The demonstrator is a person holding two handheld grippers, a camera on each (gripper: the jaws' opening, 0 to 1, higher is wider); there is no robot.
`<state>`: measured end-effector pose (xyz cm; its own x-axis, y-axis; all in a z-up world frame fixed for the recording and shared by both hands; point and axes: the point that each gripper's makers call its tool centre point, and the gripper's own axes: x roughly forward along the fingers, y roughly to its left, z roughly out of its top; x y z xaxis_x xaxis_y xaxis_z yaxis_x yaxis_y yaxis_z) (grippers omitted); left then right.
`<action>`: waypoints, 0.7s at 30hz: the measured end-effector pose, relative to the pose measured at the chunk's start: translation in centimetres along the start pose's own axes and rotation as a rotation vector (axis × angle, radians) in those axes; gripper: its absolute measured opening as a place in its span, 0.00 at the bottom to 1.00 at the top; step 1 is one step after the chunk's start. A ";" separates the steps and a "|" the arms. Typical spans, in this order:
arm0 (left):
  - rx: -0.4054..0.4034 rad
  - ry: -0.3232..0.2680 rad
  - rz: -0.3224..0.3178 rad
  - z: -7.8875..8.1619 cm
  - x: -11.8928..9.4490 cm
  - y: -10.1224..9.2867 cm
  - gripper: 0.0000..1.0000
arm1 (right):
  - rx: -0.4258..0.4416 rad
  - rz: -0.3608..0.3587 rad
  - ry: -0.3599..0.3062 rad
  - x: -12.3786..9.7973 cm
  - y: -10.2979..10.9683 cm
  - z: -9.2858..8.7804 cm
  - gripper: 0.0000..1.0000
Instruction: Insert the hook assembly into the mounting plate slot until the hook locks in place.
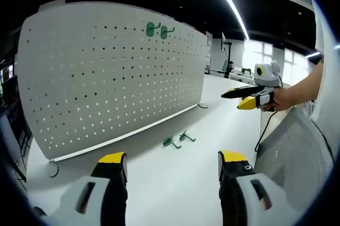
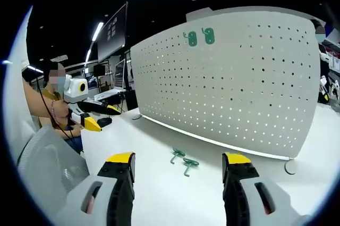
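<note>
**Hooks lie loose on the table, both grippers empty**

Hooks are the matter here: two green hooks [image 1: 178, 140] lie on the white table [image 1: 175, 183] just in front of the foot of the pegboard [image 1: 111, 72], close together and perhaps touching. In the right gripper view the same loose pair [image 2: 184, 161] sits between the camera and the board's lower edge. Two more green hooks [image 1: 158, 30] already hang side by side near the board's top edge, seen also in the right gripper view [image 2: 200, 37]. They probably mark the row where the loose ones belong, though no separate mounting plate can be told apart from the perforated panel.

The board stands upright on the table, its holes facing the person, which leaves every slot within reach from the front.

The left gripper [image 1: 172, 165] is held low over the table with its jaws spread wide and nothing between them, aimed roughly toward the loose pair. The right gripper [image 2: 178, 167] is likewise spread and empty. Seen from the left gripper view, it [image 1: 245, 97] is held in the air off to the side by a hand [image 1: 287, 98], well apart from the hooks. That spacing keeps both hooks and the board unobstructed.

No tray, bin or other container is on the table. Judged from this, picking up a hook has not yet begun.
</note>
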<state>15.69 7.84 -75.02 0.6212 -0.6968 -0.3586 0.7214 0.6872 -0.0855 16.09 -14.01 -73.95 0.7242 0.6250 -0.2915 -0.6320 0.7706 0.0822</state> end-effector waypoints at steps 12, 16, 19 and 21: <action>-0.011 0.014 -0.004 -0.8 0.1 0.0 0.72 | 0.019 0.007 0.052 -0.9 0.4 -1.9 0.65; -0.009 0.019 -0.007 -0.9 0.2 -0.1 0.72 | 0.023 0.006 0.056 -0.9 0.2 -2.0 0.66; -0.008 0.018 -0.006 -0.8 0.3 0.0 0.72 | 0.022 0.007 0.056 -0.9 0.1 -1.9 0.66; -0.008 0.017 -0.007 -0.7 0.3 0.0 0.72 | 0.024 0.008 0.056 -0.8 0.1 -1.9 0.66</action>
<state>15.69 7.76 -75.81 0.6111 -0.6977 -0.3738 0.7231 0.6842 -0.0950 14.89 -14.68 -75.54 0.7022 0.6236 -0.3434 -0.6303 0.7689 0.1073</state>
